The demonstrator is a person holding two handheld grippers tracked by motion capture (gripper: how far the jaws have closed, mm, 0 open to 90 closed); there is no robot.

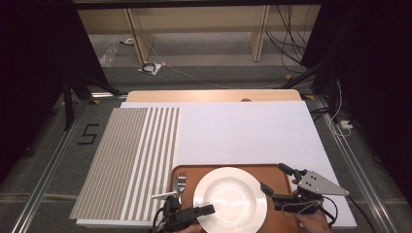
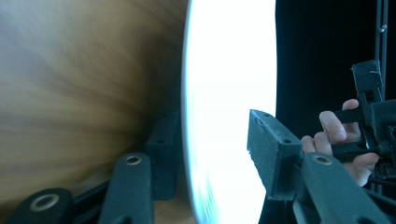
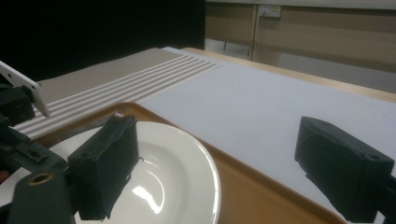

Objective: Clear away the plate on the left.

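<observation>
Fork (image 1: 180,183): lower centre-left of the high view, lying on the left end of the tray, just beside the plate; untouched.

Left gripper (image 1: 206,210): bottom centre of the high view, at the plate's near-left rim. In the left gripper view the jaws straddle the rim, one under it and one over it, with a gap showing; parted, not pressing.

Plate (image 1: 230,199): white, round, glossy, lower centre of the high view, resting flat in the middle of the tray. Judged stiff, fairly heavy for its size, slippery under hard pads and breakable if dropped or knocked. Best held at the raised rim, one jaw below and one above, and kept level; a hold on one edge would likely tip.

Tray (image 1: 274,171): brown, lower centre, on the white table (image 1: 243,131).

Right gripper (image 1: 277,187): lower right of the high view, at the plate's right rim. Jaws wide apart, nothing between them; the left pad hangs over the plate.
</observation>
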